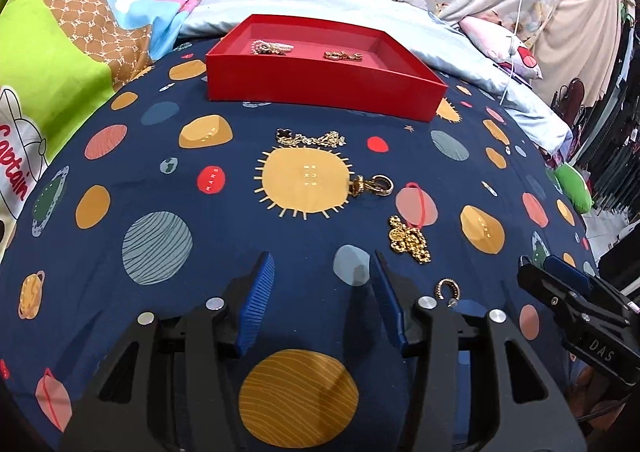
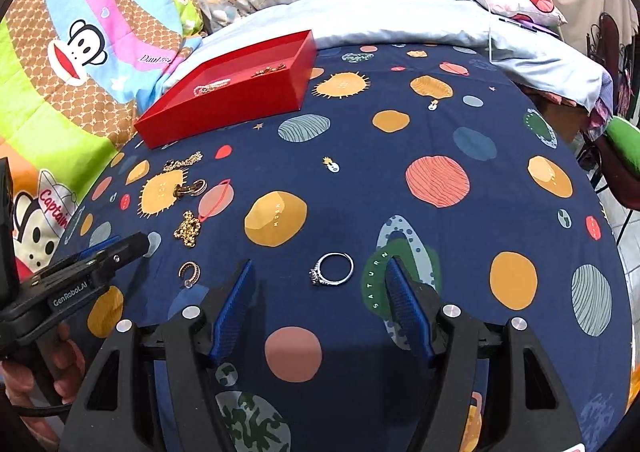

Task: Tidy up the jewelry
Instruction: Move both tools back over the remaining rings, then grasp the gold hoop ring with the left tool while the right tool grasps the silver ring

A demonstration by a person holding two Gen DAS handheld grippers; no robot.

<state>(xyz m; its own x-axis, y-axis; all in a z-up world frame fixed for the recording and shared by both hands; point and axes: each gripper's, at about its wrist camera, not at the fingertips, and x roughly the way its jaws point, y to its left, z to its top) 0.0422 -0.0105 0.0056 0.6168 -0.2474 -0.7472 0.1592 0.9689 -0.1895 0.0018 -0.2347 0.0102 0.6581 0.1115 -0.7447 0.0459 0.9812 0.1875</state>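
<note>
Reading "GenRobot.AI" on left hand-held gripper; both spread; right hand-held gripper brackets ring.

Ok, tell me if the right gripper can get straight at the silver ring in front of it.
Probably yes. The right gripper is open, and the silver ring lies flat on the bedspread just ahead, roughly centred between its fingers. Nothing sits between them, and the left gripper is well off to the side.

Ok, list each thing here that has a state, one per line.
Left tongs: open, empty.
Right tongs: open, empty, silver ring ahead between the fingers.
Red box: lidless, holding two pieces.
Silver ring: lying flat on the bedsheet.
Gold chain: bunched, outside the box.
Gold hoop earring: outside the box.
</note>
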